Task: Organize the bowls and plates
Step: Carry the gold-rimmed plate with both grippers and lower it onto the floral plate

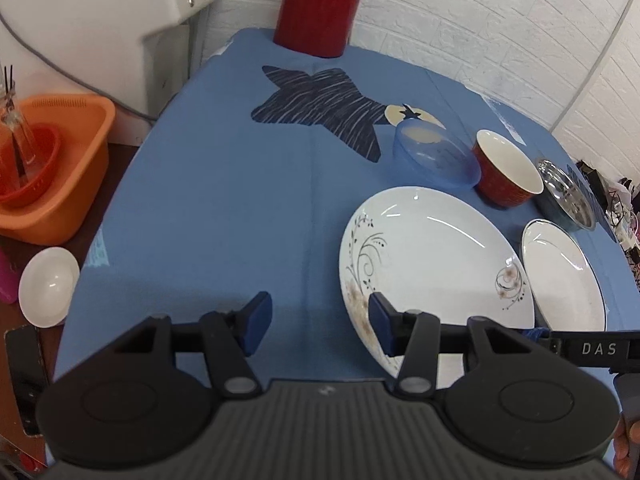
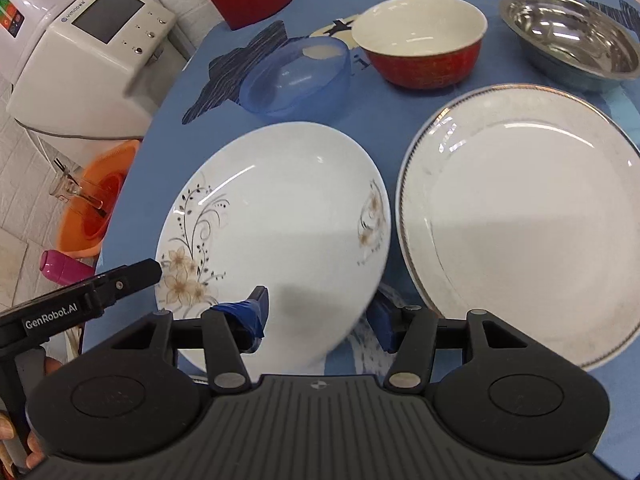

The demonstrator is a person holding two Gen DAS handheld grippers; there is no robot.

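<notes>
Blue tablecloth (image 1: 224,208) with a dark star print (image 1: 324,108) covered the table. Floral plate (image 2: 276,216), white with brown flowers and black scrollwork, lay toward the near edge, left of a gold-rimmed white plate (image 2: 524,216); the two rims stood close, and contact could not be told. Behind them, in a row from left to right: a translucent blue bowl (image 2: 296,76), tilted; a red bowl (image 2: 420,52) with a white inside, upright; a steel bowl (image 2: 572,36), upright. The blue bowl's rim stood just beside the red bowl. Right gripper (image 2: 320,320): jaws spread wide, the near rim of the floral plate passing between them, the left finger (image 2: 256,316) over the plate's surface and the other beside its rim; the gap remained broad and no clamping was seen. Left gripper (image 1: 316,322): jaws wide apart and holding nothing, poised above bare cloth, its right finger (image 1: 380,320) overlapping the floral plate's left rim in the left wrist view. Red jug (image 1: 320,4) stood at the far edge of the table. White appliance (image 2: 92,52) with a screen stood off the table to the left. Orange tub (image 1: 60,168) held a red basket and a glass bottle, beside the table. Small white dish (image 1: 48,284) lay by the cloth's left edge.
</notes>
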